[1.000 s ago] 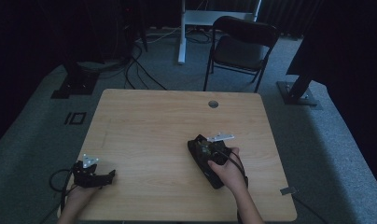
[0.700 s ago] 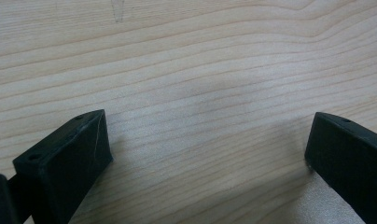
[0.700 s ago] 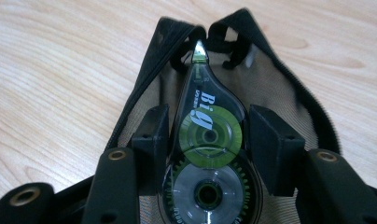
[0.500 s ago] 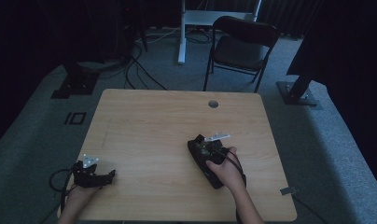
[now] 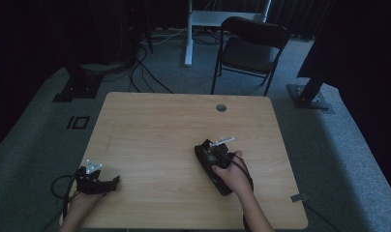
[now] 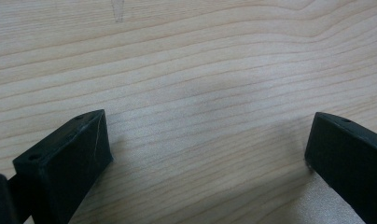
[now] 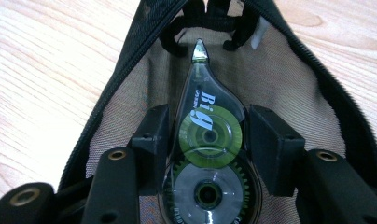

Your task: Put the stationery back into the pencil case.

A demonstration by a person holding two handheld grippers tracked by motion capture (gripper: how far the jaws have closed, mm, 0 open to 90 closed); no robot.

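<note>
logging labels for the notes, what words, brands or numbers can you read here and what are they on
"Big": pale letters running lengthwise on the clear correction tape dispenser held in the right claw over the open black pouch.
A smaller line of print beside it: too small to read.
Wooden table: no text.
</note>
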